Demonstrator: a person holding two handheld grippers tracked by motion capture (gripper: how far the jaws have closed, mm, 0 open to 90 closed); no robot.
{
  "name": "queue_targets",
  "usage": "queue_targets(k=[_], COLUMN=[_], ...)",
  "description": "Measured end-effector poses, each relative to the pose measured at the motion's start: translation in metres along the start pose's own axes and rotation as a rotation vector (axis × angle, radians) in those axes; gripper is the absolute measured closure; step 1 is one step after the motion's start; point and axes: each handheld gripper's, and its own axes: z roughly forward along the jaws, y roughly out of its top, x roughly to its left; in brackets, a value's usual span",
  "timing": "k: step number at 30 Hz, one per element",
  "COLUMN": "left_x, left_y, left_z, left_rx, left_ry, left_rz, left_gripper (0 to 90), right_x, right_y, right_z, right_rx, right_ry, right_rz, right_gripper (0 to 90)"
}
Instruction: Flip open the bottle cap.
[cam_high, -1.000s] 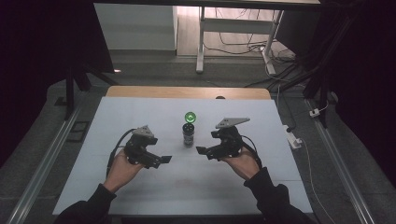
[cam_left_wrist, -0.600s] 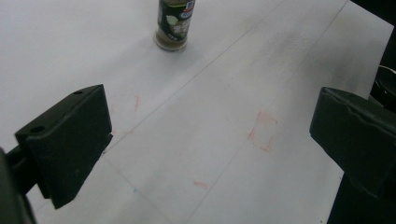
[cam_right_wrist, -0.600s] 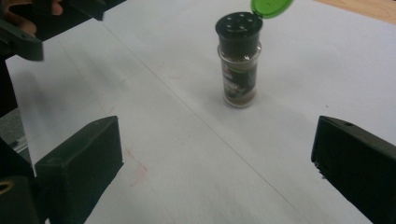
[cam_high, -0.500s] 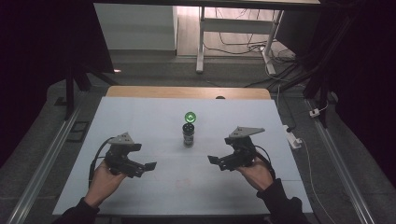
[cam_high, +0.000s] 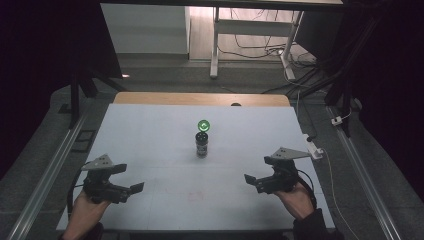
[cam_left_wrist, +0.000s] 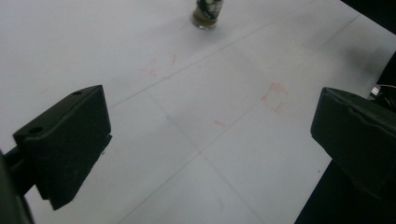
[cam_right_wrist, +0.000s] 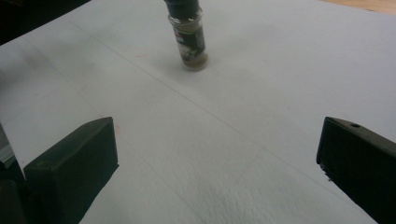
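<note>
I see a small spice jar (cam_high: 202, 144) standing upright near the middle of the white table (cam_high: 150, 130), a little toward the far side. It has a dark body with a label, and just behind it lies a round green thing (cam_high: 203, 125), which I cannot identify. My left gripper (cam_high: 136, 188) is at the near left part of the table, held by the left hand (cam_high: 85, 212). Its jaws stand wide apart, with nothing between them. My right gripper (cam_high: 248, 178) is at the near right part, held by the right hand (cam_high: 296, 197), and its jaws are also wide apart and hold nothing. Both grippers are well apart from the jar, and each points inward toward the middle. In the left gripper view I notice faint red marks (cam_left_wrist: 275, 95) on the table surface.
</note>
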Motion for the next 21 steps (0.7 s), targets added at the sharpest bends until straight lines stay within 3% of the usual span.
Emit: queue_targets(k=[12,21], left_x=[0.003,0.002], left_y=[-0.027,-0.038], left_z=[-0.025,-0.032], left_rx=[0.001,0.048], left_ry=[0.077,0.143], left_rz=[-0.032,-0.036], left_gripper=[0.0,0.0], right_x=[-0.012,-0.015], right_y=[-0.035,-0.053], right_z=[-0.034,-0.046], right_rx=[-0.007,0.058], right_ry=[-0.101,-0.137], right_rz=[0.062,0.103], right_gripper=[0.0,0.0])
